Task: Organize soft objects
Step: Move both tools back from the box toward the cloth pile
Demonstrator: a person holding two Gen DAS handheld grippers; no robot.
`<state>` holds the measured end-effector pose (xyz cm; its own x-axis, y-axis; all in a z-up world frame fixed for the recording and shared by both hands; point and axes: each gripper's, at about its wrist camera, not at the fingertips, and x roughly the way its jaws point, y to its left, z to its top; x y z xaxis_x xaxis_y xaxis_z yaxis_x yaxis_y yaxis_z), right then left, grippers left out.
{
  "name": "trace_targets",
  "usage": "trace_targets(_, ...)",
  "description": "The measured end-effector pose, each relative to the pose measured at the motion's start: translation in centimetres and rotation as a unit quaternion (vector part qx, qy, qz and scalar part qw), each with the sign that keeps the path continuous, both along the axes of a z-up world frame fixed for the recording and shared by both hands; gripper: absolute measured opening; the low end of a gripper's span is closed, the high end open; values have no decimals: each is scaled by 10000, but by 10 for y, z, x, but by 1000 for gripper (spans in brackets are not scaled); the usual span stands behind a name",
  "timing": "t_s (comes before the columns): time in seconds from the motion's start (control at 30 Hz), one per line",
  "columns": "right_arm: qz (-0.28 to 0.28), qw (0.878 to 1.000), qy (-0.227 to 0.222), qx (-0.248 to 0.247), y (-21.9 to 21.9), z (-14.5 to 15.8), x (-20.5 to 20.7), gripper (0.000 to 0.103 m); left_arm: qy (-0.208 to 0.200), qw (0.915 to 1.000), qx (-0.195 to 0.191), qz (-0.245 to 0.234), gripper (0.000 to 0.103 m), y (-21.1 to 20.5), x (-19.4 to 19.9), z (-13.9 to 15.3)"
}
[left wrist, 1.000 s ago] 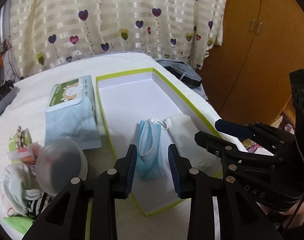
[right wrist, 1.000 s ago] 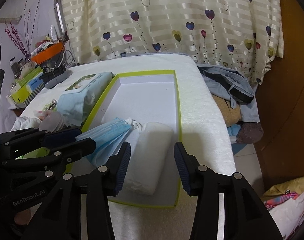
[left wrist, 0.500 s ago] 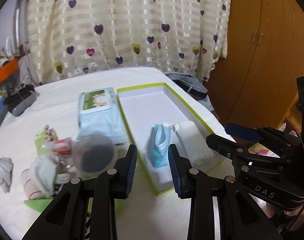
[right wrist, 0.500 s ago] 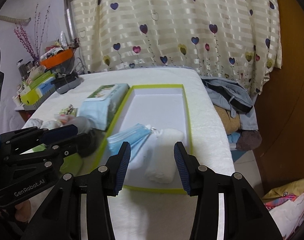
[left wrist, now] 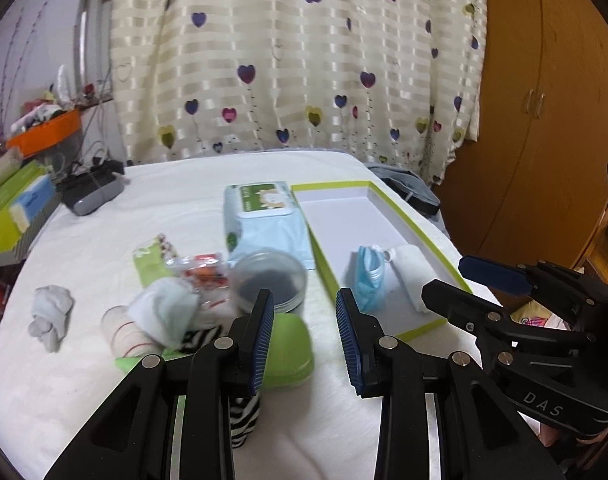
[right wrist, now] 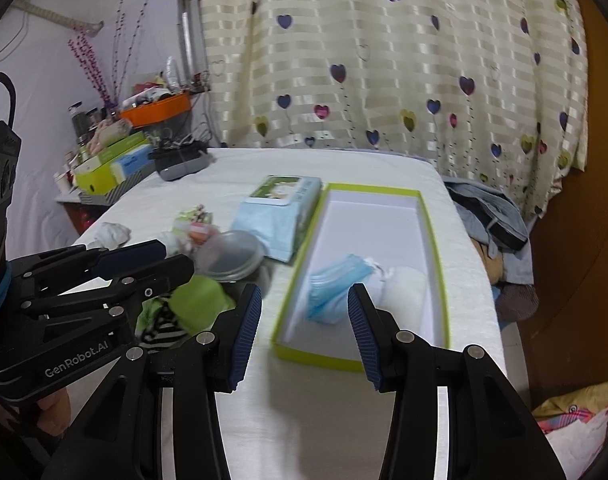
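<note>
Only the left wrist view shows the zebra-striped cloth [left wrist: 244, 416] at lower centre; the green-edged box [right wrist: 432, 240] holds blue masks [right wrist: 336, 284] and a white towel [right wrist: 404, 292]. Both grippers' fingers [left wrist: 263, 336] [right wrist: 362, 328] gape, empty.

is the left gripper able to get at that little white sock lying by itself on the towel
Probably yes. The left gripper is open and holds nothing, and the white sock lies alone on the white cover, apart from the pile of soft things. Nothing stands between them; it would just need to swing left.
</note>
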<state>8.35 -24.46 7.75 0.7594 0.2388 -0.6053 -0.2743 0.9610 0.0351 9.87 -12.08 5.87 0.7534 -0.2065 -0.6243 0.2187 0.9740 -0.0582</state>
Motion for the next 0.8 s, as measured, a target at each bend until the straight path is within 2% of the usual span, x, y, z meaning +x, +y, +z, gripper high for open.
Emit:
trace_targets(0.4, 427, 9991, -20, -45, 44, -2, -16, 46, 60, 9988, -220, 436, 31, 53, -14, -7)
trace_targets(0.8, 874, 9959, 211, 1, 77, -23, -29, 47, 167, 9941, -422, 987, 31, 116, -29, -23)
